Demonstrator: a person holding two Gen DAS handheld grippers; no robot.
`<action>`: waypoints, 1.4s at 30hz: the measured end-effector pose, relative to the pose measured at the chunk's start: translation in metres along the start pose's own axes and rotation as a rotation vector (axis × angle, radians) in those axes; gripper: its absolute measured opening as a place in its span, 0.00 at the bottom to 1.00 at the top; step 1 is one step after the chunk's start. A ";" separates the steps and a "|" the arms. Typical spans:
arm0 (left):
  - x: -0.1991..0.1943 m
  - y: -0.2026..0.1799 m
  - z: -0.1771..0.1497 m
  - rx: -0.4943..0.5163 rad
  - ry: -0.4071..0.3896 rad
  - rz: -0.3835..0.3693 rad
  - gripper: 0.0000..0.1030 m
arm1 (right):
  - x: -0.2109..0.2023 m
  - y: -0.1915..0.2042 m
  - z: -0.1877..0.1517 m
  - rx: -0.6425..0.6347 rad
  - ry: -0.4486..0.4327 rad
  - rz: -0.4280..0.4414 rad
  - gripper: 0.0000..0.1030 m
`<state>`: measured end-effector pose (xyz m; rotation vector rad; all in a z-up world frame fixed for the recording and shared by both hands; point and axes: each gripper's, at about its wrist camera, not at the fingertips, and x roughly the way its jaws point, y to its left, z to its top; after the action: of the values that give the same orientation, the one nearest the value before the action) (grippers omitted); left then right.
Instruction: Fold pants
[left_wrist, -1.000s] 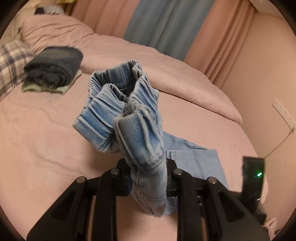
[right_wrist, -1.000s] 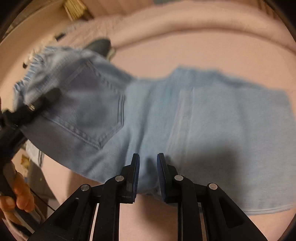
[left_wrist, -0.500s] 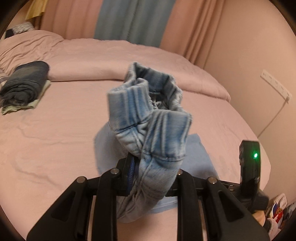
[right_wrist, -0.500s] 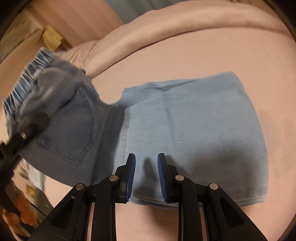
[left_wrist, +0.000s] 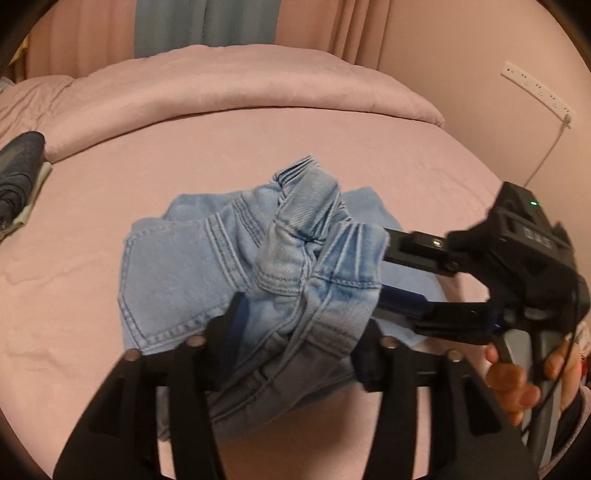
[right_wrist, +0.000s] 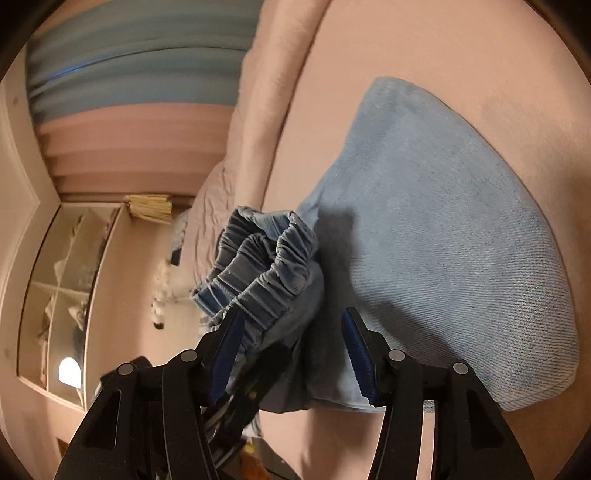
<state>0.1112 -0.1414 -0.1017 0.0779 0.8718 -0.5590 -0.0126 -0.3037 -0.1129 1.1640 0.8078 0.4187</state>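
Pink bedsheet (left_wrist: 110, 206) covers the bed that serves as the work surface; a rolled pink duvet (left_wrist: 236, 88) lies along its far edge, with pink and blue curtains (left_wrist: 207, 26) behind. A stack of dark folded garments (left_wrist: 16, 173) sits at the left edge of the left wrist view, well apart from the work.

The light blue denim pants (left_wrist: 177, 273) lie on the sheet in front of both tools. The lower layer lies flat; in the right wrist view its long axis runs away from the camera toward the duvet. The gathered elastic waistband (right_wrist: 266, 269) end is doubled back on top of that layer and stands bunched, not flat.

Left gripper (left_wrist: 299, 332): jaws opening, with the bunched waistband fabric between them; whether the pads still press on it cannot be told.

Right gripper (right_wrist: 291, 354): jaws opening and apart, with denim between them and a clear gap at the right-hand pad. In the left wrist view it reaches in from the right, held by a hand (left_wrist: 517, 384).
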 end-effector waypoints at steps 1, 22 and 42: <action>0.000 0.002 0.001 -0.002 -0.001 -0.001 0.52 | 0.003 0.000 0.000 0.007 0.000 -0.002 0.54; -0.013 0.011 -0.024 -0.044 0.002 -0.009 0.58 | 0.028 0.025 0.008 0.048 0.097 0.028 0.74; -0.062 0.031 -0.048 -0.163 -0.054 -0.061 0.63 | 0.046 0.056 0.010 -0.159 0.101 -0.225 0.60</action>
<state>0.0607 -0.0744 -0.0920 -0.1116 0.8666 -0.5424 0.0314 -0.2590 -0.0747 0.8984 0.9644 0.3504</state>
